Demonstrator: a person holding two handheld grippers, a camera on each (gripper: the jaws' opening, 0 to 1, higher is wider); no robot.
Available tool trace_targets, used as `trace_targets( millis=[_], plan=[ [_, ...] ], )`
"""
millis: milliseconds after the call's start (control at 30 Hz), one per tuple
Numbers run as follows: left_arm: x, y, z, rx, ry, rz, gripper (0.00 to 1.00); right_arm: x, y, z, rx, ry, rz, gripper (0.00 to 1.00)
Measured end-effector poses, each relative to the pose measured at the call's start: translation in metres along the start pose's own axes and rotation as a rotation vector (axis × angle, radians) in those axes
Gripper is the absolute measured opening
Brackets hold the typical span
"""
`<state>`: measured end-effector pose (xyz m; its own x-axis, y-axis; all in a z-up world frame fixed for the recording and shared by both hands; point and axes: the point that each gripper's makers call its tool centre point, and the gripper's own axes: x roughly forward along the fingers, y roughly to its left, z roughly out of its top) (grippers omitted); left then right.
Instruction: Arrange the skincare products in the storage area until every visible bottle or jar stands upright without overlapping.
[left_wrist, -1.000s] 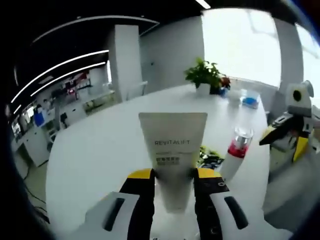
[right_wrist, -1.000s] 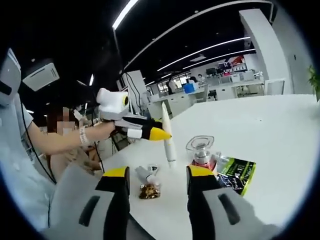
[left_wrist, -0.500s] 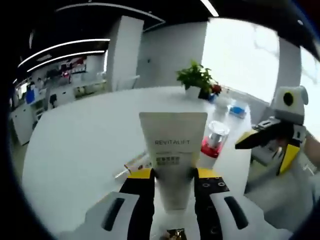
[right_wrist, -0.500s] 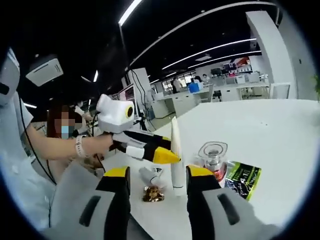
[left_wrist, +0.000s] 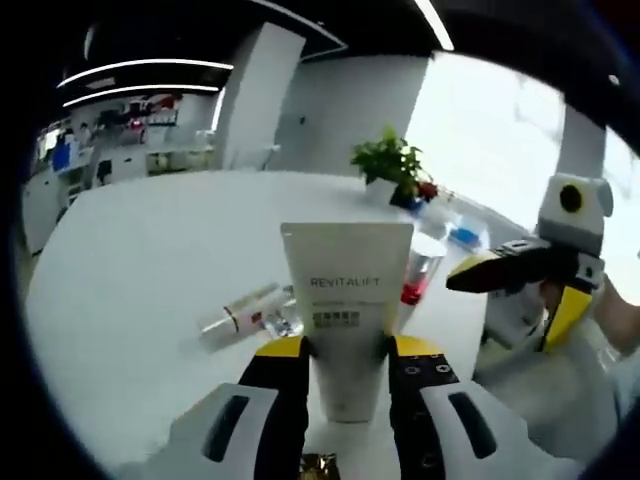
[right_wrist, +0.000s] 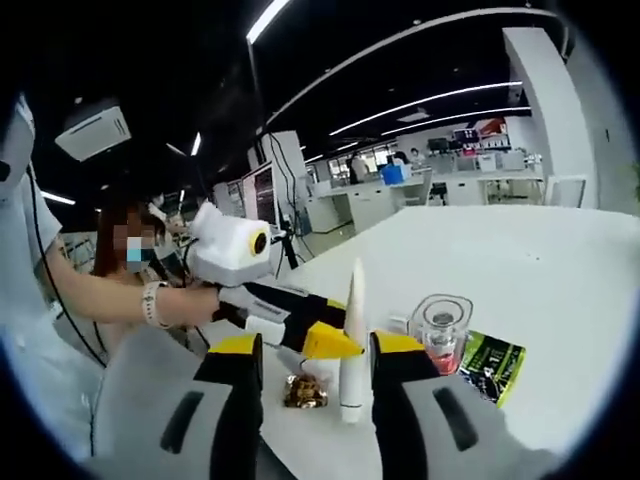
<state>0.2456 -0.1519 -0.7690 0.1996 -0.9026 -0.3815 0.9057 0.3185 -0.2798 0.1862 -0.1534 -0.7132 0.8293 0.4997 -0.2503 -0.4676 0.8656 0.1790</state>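
Observation:
My left gripper (left_wrist: 348, 350) is shut on a white tube marked REVITALIFT (left_wrist: 347, 290), held upright with its flat end up. Behind the tube stands a bottle with a red band and a clear cap (left_wrist: 420, 268). A small white tube (left_wrist: 240, 312) lies flat on the white table (left_wrist: 150, 250). My right gripper (left_wrist: 520, 285) comes in from the right, jaws apart. In the right gripper view, my right gripper (right_wrist: 316, 350) is open and low over the table. The left gripper (right_wrist: 325, 340) holds the white tube (right_wrist: 352, 320) edge-on just ahead of it. The capped bottle (right_wrist: 441, 328) stands to the right.
A green-and-black sachet (right_wrist: 490, 355) lies by the bottle. A small gold-wrapped item (right_wrist: 298, 392) sits on the table near my jaws. A potted plant (left_wrist: 392, 160) and small things stand at the table's far end. A person's hand (right_wrist: 165, 300) holds the left gripper.
The left gripper has carried the tube lower and closer to the right gripper. The left view has swung, bringing the lying small tube into sight. The right gripper stays open.

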Motion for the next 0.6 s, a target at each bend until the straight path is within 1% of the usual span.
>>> trace_targets(
  millis=[100, 233, 400, 533, 567, 600],
  plan=[
    [-0.003, -0.005, -0.002, 0.013, -0.018, -0.005, 0.27, 0.004, 0.001, -0.002, -0.023, 0.019, -0.008, 0.42],
    [-0.006, -0.012, -0.004, 0.034, -0.037, -0.004, 0.27, 0.01, 0.005, -0.003, -0.027, 0.029, -0.001, 0.4],
    [-0.007, -0.02, -0.006, 0.078, -0.039, -0.007, 0.27, 0.012, 0.005, -0.003, -0.035, 0.033, -0.009, 0.38],
    [-0.005, -0.029, -0.008, 0.09, -0.043, -0.04, 0.27, 0.012, 0.004, -0.004, -0.033, 0.043, -0.013, 0.37],
    [-0.006, -0.031, -0.009, 0.098, -0.045, -0.041, 0.27, 0.012, 0.003, -0.005, -0.036, 0.047, -0.015, 0.37],
    [-0.006, -0.032, -0.008, 0.143, -0.048, -0.034, 0.27, 0.012, 0.003, -0.006, -0.042, 0.052, -0.02, 0.36]
  ],
)
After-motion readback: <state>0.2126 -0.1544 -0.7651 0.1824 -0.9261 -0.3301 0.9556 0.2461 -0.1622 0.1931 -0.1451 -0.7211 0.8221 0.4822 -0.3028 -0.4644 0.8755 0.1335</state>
